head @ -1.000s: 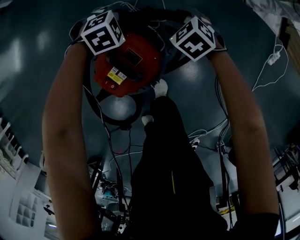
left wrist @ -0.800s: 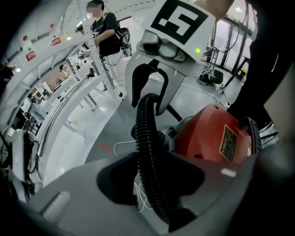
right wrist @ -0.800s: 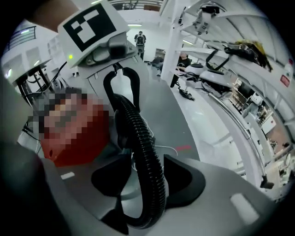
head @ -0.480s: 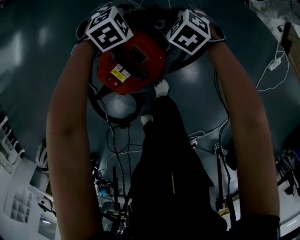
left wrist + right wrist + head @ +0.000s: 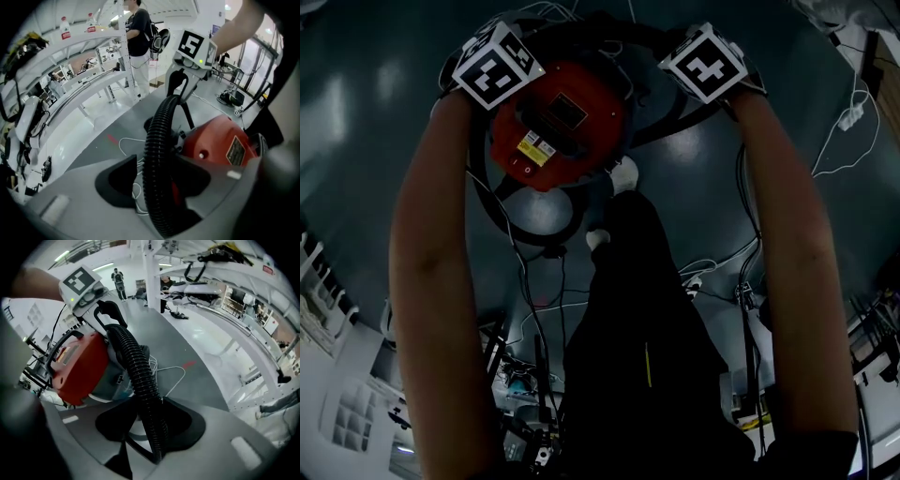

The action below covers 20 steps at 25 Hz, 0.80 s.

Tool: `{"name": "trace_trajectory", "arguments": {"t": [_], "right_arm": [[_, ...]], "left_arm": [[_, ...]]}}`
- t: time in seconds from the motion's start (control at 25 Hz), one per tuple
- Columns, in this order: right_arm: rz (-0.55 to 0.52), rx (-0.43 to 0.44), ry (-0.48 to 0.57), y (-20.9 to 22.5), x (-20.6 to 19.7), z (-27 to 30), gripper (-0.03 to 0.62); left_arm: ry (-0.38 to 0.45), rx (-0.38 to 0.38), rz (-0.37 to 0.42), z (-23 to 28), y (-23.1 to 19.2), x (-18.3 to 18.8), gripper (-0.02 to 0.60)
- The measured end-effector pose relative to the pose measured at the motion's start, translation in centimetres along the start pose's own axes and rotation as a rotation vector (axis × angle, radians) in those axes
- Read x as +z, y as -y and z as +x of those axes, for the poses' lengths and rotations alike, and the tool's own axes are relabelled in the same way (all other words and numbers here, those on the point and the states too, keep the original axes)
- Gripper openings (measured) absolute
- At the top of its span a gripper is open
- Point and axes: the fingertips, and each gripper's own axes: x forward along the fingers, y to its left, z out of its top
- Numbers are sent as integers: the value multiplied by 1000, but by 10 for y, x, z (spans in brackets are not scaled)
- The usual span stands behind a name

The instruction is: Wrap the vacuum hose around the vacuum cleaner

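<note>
Black ribbed hose (image 5: 157,154) around red vacuum cleaner (image 5: 572,141)

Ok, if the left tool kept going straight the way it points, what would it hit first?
The black hose: it lies between the jaws of the left tool, which have just closed a little yet look short of clamping it. Beyond, probably the white cable on the floor.

Glossy grey floor (image 5: 375,112), pale light patches reflected on it. White racks (image 5: 84,75) in long rows; a person (image 5: 139,37) stands at one. Loose white cable (image 5: 848,117) and a red mark (image 5: 111,138) on the floor. Strip lights (image 5: 105,266) overhead; glazing (image 5: 255,56) along one side.
</note>
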Motion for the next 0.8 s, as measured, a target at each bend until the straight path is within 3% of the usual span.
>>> {"name": "trace_trajectory", "arguments": {"t": [0.08, 0.2, 0.28, 0.44, 0.52, 0.72, 0.8], "right_arm": [[56, 13, -9, -2, -13, 0, 175], [89, 19, -1, -10, -26, 3, 178], [67, -23, 4, -6, -23, 0, 184], [29, -115, -6, 15, -7, -5, 199], [-41, -163, 13, 19, 6, -6, 256], [-283, -150, 69, -11, 58, 0, 281], [-413, -160, 80, -23, 79, 6, 262]], "left_arm": [[22, -5, -11, 3, 1, 6, 205], [-10, -35, 102, 5, 5, 17, 178], [-37, -55, 164, 5, 7, 19, 176], [-19, -49, 155, 5, 7, 16, 175], [-10, -44, 137, 5, 6, 15, 176], [-23, -43, 170, 4, 9, 18, 176], [-25, -42, 185, 5, 9, 18, 176]]}}
